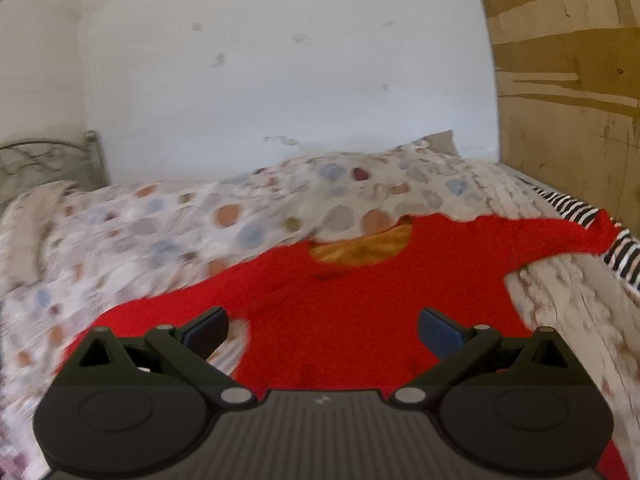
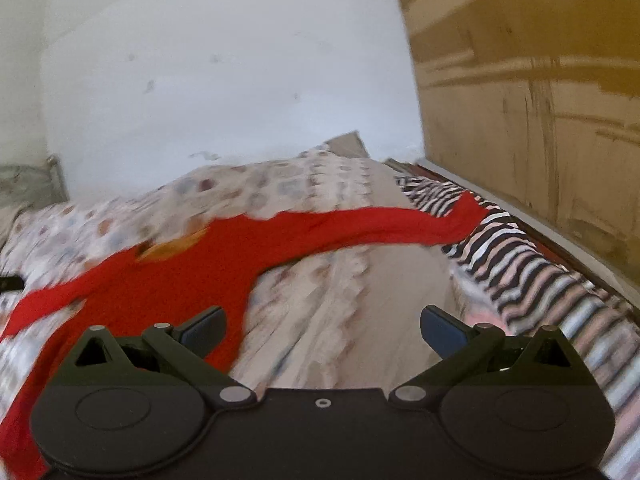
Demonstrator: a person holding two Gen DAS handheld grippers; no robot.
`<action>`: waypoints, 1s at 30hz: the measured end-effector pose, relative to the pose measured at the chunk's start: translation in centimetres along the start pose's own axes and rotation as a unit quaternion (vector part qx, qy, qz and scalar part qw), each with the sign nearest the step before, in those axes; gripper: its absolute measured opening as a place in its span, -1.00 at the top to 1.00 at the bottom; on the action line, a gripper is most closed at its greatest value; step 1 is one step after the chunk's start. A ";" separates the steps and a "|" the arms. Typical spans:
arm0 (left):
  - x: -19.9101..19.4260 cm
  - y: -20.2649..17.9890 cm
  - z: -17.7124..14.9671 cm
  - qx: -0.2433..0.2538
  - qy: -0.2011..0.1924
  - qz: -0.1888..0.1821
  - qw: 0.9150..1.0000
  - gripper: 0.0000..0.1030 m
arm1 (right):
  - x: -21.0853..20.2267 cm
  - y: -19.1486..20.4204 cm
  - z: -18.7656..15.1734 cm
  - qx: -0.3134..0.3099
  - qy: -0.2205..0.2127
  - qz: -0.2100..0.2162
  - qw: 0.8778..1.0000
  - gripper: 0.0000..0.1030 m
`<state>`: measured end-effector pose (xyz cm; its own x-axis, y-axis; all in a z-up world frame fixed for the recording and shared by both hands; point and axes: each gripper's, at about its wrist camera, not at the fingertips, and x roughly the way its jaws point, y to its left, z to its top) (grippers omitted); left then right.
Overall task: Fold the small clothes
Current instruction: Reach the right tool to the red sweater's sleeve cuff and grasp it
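On the bed (image 1: 120, 232), the left wrist view shows the red sweater (image 1: 340, 320) spread flat, neckline away, beneath the left hand-held gripper (image 1: 323, 330), fingers apart and empty. The right wrist view alone shows the sleeve (image 2: 380, 224) reaching onto a striped cloth (image 2: 520, 248); the right hand-held gripper (image 2: 322, 330), jaws apart, hangs over bare bedspread.

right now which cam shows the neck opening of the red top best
The left wrist view. There the red top lies spread straight ahead, its neck opening nearly centred, showing the orange lining. In the right wrist view the neck opening sits off to the left, blurred and foreshortened.
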<state>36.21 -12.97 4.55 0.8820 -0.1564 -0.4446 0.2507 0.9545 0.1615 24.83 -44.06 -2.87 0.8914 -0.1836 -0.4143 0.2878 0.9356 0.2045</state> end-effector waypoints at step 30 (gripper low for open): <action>16.6 -3.0 -4.4 0.022 0.084 -0.031 0.996 -0.99 | 30.5 -21.8 9.3 0.266 -0.026 -0.173 0.948 0.81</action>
<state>48.38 -17.33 -7.23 0.7855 -0.1659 -0.5962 0.3232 0.9316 0.1666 48.98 -72.89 -11.70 0.7239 -0.4793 -0.4963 0.6892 0.5347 0.4889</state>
